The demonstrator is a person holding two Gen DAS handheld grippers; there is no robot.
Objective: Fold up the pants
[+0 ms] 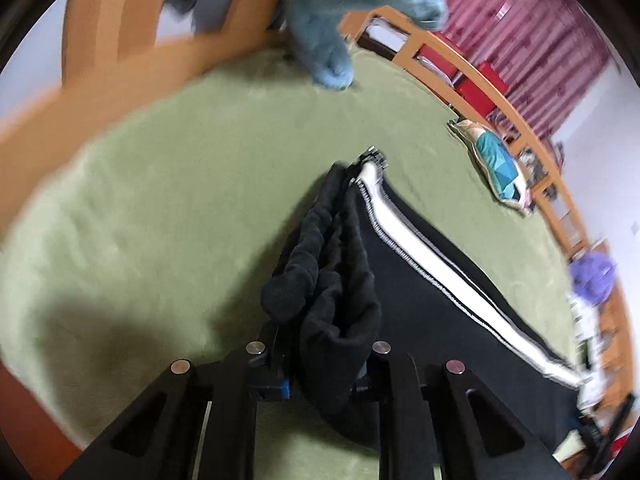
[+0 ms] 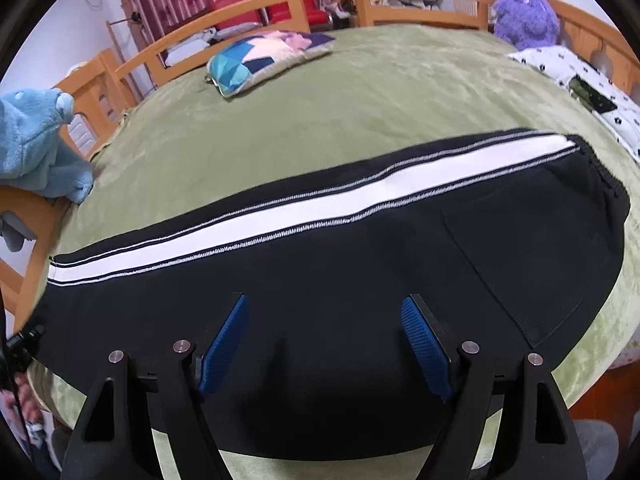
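The pants (image 2: pixel 320 272) lie along the green bed cover (image 2: pixel 360 100), black with a white side stripe (image 2: pixel 280 208), the elastic waistband (image 2: pixel 600 176) toward the right in the right wrist view and a back pocket (image 2: pixel 520 264) just beside it. Your left gripper (image 1: pixel 320 360) is closed on a bunch of black fabric at the leg end, and this fabric hangs in thick soft folds between its fingers. Your right gripper (image 2: pixel 324 348) hovers over the middle of the pants with its blue pads (image 2: pixel 224 344) wide apart, holding nothing.

This cloth looks like thick knitted or fleece material. I judge it is soft, limp and rather light, not slippery and not fragile. It will sag and drag on the plush bed cover, so you should lift it a little when you carry the end over. It keeps no shape, so one grasp point lets the rest hang down.

For the right gripper, a good place to take hold seems the lower edge near the waistband, or the waistband itself, where the elastic gives more thickness to pinch. Take both layers together, otherwise the top layer slides off alone.

I can read no brand, label or writing on the pants; the stripe is plain with a small zigzag stitch along both edges.
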